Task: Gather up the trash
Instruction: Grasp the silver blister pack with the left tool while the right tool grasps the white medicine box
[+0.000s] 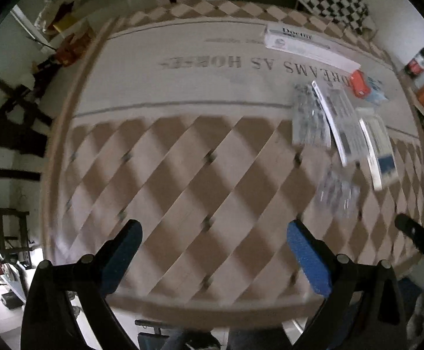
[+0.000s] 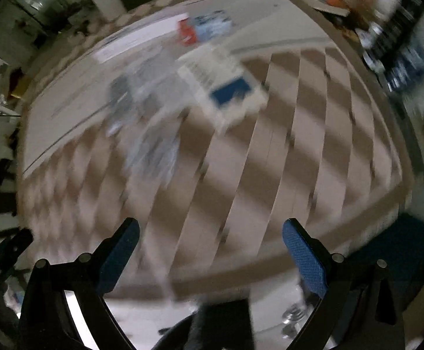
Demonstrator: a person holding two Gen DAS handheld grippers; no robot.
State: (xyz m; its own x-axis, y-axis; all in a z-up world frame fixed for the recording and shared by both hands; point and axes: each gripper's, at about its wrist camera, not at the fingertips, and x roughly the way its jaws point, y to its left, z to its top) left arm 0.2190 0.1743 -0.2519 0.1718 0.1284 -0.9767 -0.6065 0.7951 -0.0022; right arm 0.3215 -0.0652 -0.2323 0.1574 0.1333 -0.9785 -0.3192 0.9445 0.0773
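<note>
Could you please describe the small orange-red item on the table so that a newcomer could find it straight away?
Start at the table's pale printed strip and follow its lettering to the long white box. Just beyond that box's end lies the orange-red packet, beside a pale blue pack. It is the only vivid orange-red piece among white, grey and blue litter.

Beige-and-brown diamond-checked tablecloth [image 1: 182,175]; orange-red box [image 1: 360,84].
</note>
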